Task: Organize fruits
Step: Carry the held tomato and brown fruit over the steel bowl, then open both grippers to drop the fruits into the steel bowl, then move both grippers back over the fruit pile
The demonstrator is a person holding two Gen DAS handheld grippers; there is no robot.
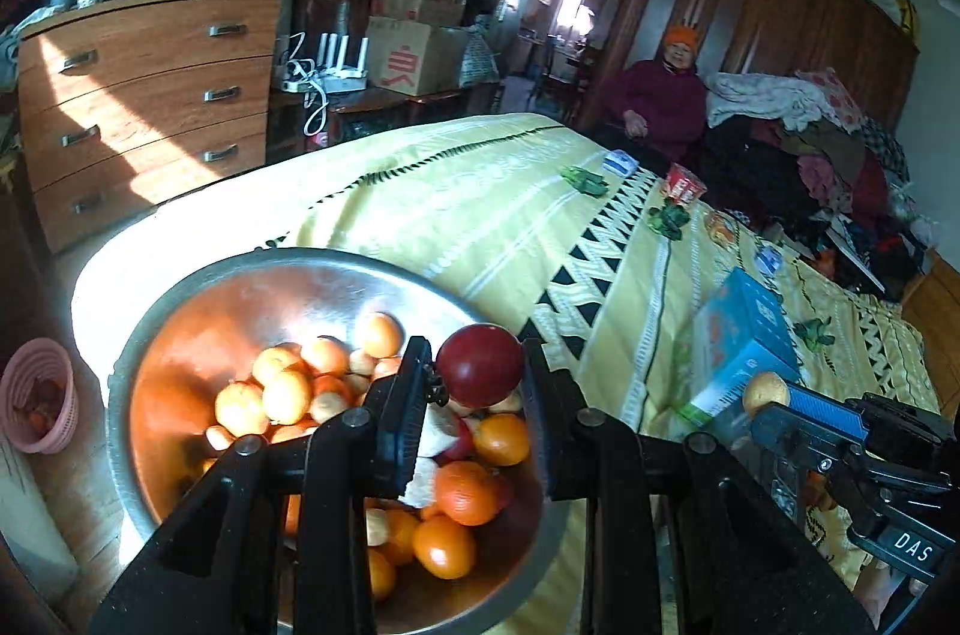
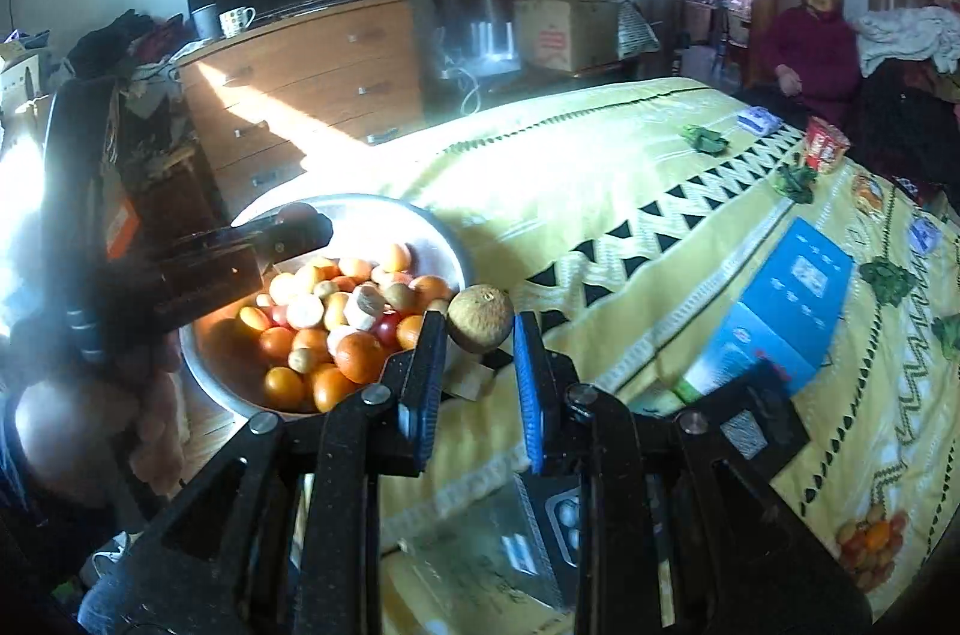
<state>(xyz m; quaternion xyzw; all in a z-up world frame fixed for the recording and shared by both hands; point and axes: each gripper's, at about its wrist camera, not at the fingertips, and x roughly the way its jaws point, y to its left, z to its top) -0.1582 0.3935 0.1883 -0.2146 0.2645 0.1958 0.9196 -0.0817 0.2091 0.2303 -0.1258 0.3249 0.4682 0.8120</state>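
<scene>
A metal bowl [image 1: 180, 311] full of oranges [image 1: 465, 491] and other small fruits sits at the near left end of the bed; it also shows in the right wrist view [image 2: 444, 239]. My left gripper [image 1: 477, 377] is shut on a dark red fruit [image 1: 480, 365] above the bowl's right side. My right gripper [image 2: 480, 335] is shut on a tan round fruit [image 2: 481, 310] just right of the bowl, above the bedspread. The right gripper with its tan fruit [image 1: 765, 391] shows at the right in the left wrist view.
A yellow patterned bedspread [image 1: 480, 191] carries a blue box [image 1: 744, 335], a red cup [image 1: 683, 183] and small packets. A wooden dresser [image 1: 150, 95] stands at the left, a pink basket [image 1: 39, 401] on the floor. A person [image 1: 666, 95] sits beyond the bed.
</scene>
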